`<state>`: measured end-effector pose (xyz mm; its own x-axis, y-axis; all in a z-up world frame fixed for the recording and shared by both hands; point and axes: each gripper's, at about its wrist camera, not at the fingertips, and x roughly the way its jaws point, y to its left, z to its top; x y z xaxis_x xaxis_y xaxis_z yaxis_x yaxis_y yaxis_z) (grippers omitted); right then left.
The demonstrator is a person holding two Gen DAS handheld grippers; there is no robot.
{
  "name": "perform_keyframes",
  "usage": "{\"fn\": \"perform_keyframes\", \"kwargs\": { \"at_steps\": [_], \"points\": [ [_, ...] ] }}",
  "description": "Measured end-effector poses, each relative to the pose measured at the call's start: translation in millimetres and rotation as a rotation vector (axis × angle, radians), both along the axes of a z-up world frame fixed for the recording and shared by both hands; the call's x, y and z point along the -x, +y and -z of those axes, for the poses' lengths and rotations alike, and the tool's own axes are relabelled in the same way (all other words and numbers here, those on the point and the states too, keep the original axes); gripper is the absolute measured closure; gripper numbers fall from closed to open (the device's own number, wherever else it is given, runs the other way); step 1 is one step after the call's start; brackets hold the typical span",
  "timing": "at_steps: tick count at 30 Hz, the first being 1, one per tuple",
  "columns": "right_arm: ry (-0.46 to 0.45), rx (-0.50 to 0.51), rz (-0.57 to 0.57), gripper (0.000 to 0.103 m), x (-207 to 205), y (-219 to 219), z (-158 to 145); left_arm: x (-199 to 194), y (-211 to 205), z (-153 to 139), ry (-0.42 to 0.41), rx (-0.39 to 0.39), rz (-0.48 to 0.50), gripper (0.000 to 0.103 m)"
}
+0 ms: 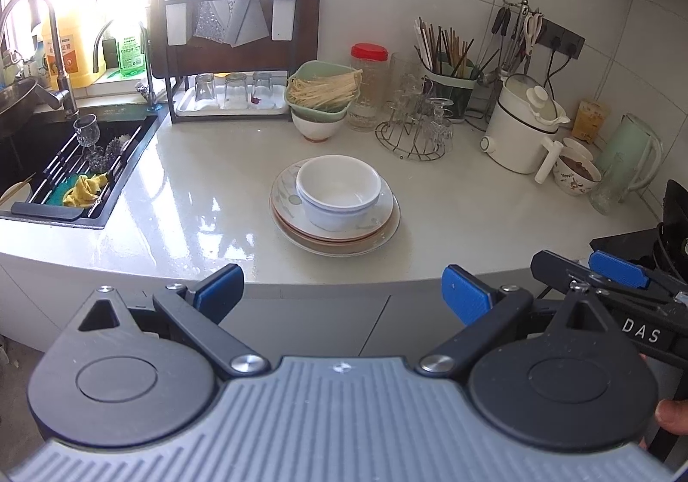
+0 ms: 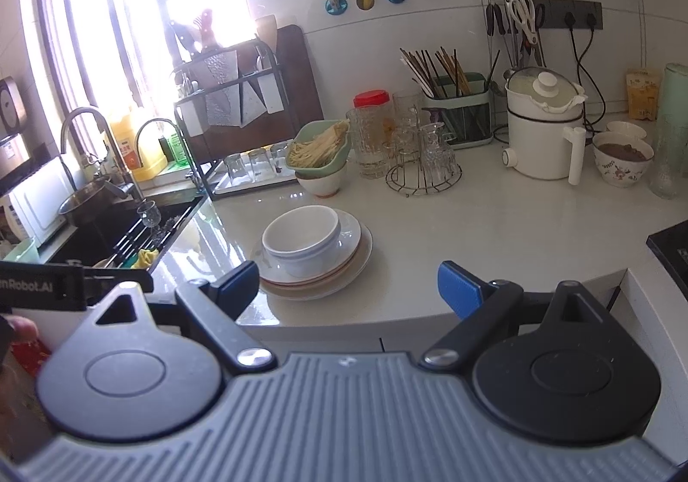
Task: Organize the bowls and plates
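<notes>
White bowls: two nested bowls are sitting upright on top of the plate stack, shifted toward the stack's far-left side.
Plates: a stack of plates is resting on the counter, near its front edge and about midway along it; the top plate is carrying a faint pattern and a lower one is showing a brown rim.
Left gripper: the left gripper is hovering in front of the counter's front edge with its blue pads spread wide, gripping nothing and well short of the plates.
Right gripper: the right gripper is hovering at the front edge with its jaws spread wide, carrying nothing; its left pad is lying just beside the plate stack in the right wrist view, though whether it is touching cannot be told.
Sink: a dark sink is sitting at the counter's left end, holding a roll-up rack, a stemmed glass and a yellow cloth.
Back edge: a green basket of pale sticks is sitting on a bowl, next to a red-lidded jar, a wire stand of glasses and a chopstick holder.
Right end: a white electric pot is standing beside a flowered bowl.
</notes>
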<state>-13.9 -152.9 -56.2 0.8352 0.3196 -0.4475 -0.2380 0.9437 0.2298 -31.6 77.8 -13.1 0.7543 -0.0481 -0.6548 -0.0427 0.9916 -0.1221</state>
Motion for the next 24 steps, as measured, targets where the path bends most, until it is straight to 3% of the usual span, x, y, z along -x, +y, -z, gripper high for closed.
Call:
{"fn": "perform_keyframes", "kwargs": {
  "at_steps": [14, 24],
  "points": [
    [0.027, 0.003, 0.006, 0.012, -4.4, -2.5, 10.0, -2.1, -3.7, 3.5, 0.023, -0.029, -0.003, 0.003],
    [0.035, 0.002, 0.000, 0.012, -3.2, -3.9, 13.8, -1.5, -1.7, 7.2, 0.027, 0.004, -0.007, 0.003]
  ]
}}
